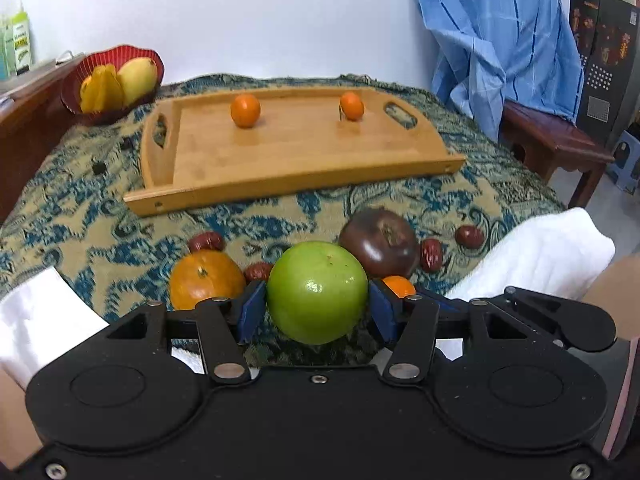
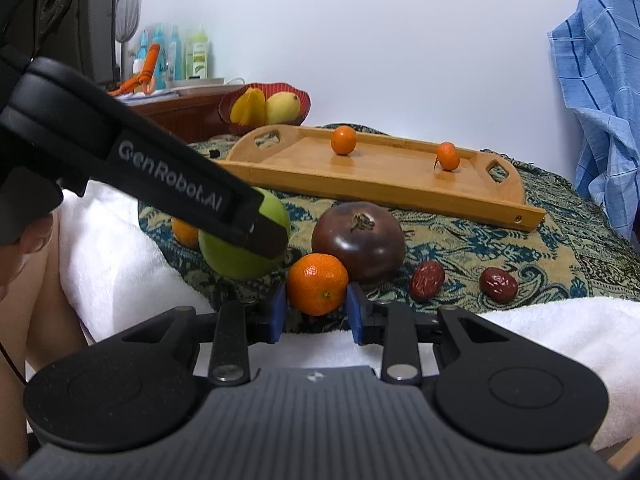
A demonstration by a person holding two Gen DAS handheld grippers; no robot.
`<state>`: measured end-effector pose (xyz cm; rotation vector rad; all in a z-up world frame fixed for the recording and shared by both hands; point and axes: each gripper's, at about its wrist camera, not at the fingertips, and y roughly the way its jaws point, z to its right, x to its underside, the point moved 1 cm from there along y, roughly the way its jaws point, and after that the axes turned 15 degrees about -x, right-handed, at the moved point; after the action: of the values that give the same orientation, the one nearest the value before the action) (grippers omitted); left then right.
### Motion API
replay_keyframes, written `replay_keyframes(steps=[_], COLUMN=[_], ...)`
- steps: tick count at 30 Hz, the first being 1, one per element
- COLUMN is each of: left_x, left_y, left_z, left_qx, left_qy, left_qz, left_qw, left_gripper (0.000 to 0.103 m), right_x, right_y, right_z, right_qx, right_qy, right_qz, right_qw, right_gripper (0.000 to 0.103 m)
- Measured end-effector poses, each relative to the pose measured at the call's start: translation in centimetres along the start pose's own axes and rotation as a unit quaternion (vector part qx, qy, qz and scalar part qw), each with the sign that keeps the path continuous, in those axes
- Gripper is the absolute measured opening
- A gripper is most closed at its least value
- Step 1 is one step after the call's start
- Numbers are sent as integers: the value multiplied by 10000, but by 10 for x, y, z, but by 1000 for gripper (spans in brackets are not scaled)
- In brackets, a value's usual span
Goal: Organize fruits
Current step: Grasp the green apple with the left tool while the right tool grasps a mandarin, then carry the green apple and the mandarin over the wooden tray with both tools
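Fruits, inventory on a patterned cloth [image 1: 100, 216]. Green apple [image 1: 317, 292], lower centre of the left wrist view: held between the blue pads of the left gripper [image 1: 317, 308], both pads against its sides. Small orange [image 2: 317, 284], lower centre of the right wrist view: between the blue pads of the right gripper [image 2: 316, 312], jaws narrow, pads touching its sides.

Dark purple-brown fruit [image 2: 358, 240]: centre, just behind the small orange. Larger orange [image 1: 206, 278]: left of the apple. Red dates: two at right [image 2: 427, 280] [image 2: 498, 284], others beside the apple.

Wooden tray [image 1: 280, 168], upper centre: two small oranges on it, well apart [image 1: 245, 110] [image 1: 351, 106]. Red basket [image 1: 116, 56], upper left: yellow fruit inside. White towel [image 2: 560, 328] along the near edge.
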<state>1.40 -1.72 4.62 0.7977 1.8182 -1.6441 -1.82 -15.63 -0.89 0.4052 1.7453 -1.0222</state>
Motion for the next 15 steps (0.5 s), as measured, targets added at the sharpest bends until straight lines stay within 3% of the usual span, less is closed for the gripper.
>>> replay_keyframes(steps=[5,15], left_x=[-8,-7], left_y=[-5,0], left_z=[1,-7], left_qx=[-69,-171], left_qy=[52,-33], left_qz=[114,109], left_qw=[9999,9998], left_gripper=[54,54], right_x=[-4,-3], right_y=[-5,8], right_z=[2,0], right_qx=[60,23], right_qy=[63,166], right_qz=[152,-141], right_qw=[9998,9998], right_gripper=[35,38])
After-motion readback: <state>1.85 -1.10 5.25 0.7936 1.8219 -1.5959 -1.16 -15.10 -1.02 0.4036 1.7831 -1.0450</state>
